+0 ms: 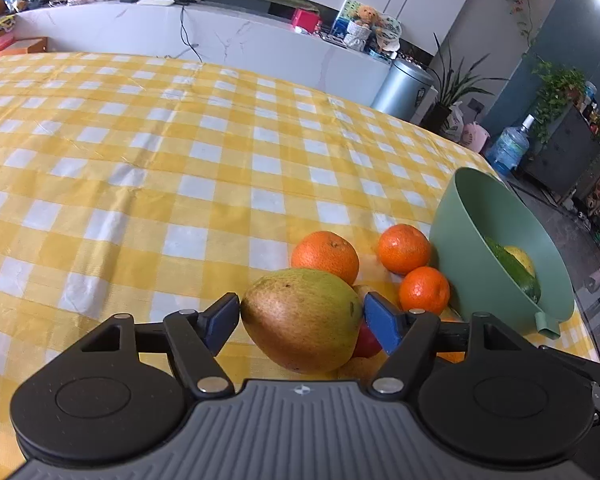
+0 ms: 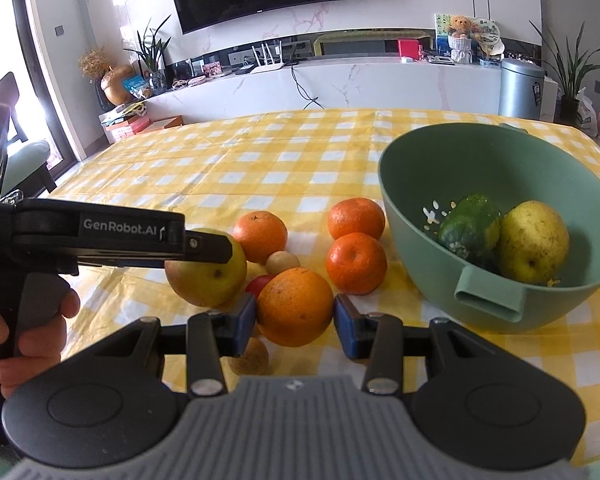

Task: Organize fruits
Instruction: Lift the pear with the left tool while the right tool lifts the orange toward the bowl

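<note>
Your left gripper (image 1: 302, 316) fingers straddle the mango (image 1: 302, 320), not clearly pressing; your right gripper (image 2: 295, 314) fingers grip the orange (image 2: 295, 306). The bowl (image 2: 420, 200) stands near the worktop (image 1: 140, 160) edge.

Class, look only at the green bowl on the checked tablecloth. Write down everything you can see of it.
The green bowl is deep, round and matte, plastic by its look, with a hollow tab handle on the near rim and another at the far rim. It stands upright on the yellow-and-white checked tablecloth, right of the loose fruit. Inside lie a dark green fruit and a yellow pear, touching. Neither gripper touches it.
</note>
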Tool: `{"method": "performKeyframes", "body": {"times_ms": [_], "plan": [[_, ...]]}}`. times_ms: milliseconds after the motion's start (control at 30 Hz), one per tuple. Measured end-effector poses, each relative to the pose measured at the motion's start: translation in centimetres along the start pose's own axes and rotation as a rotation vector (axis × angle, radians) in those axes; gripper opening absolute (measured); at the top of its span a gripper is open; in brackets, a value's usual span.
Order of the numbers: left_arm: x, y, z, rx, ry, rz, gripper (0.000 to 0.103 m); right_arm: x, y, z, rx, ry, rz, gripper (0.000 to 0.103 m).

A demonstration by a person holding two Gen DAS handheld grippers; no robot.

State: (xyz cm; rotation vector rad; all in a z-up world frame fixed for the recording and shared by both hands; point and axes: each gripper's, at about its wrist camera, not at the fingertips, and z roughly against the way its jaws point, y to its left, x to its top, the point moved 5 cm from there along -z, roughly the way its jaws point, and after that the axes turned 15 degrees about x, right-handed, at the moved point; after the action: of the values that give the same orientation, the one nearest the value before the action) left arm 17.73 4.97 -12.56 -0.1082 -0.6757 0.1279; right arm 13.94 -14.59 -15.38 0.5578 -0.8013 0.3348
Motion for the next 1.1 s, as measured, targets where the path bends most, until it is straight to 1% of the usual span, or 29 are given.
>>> {"method": "performKeyframes", "body": {"times_ms": [100,200,267,333,500,667,933,1100], "plan": [[-0.2,-0.1,-0.7,-0.033,0.041,0.016,0.086,0.0,0.0,-0.2,0.0,0.005,0.004,0.04],[0.0,-0.2,-0.6,-0.027,0.025,0.014,0.085,0.0,-0.1,-0.2,0.0,0.006,0.0,0.04],[-0.2,-0.3,-1.0,-0.044,0.048,0.023,0.085,0.0,-0.1,-0.3,0.0,0.006,-0.004,0.04],[-0.4,-0.4,-1.3,-0.059,0.069,0.027,0.079,0.0,-0.1,-0.4,-0.001,0.009,-0.003,0.04],[-0.6,-1.0,-1.0,-0.042,0.044,-0.017,0.078,0.0,-0.1,-0.4,-0.003,0.009,0.001,0.04],[-0.8,-1.2,-0.4,0.012,0.016,-0.056,0.077,0.1,0.1,-0.1,-0.003,-0.006,0.012,0.04],[-0.3,-1.1,2.4,0.032,-0.044,-0.06,0.077,0.3,0.6,1.3,0.003,-0.05,0.031,0.04],[0.0,-1.5,4.9,0.021,-0.086,-0.038,0.077,0.8,1.0,3.6,-0.006,-0.105,0.055,0.04]]}}
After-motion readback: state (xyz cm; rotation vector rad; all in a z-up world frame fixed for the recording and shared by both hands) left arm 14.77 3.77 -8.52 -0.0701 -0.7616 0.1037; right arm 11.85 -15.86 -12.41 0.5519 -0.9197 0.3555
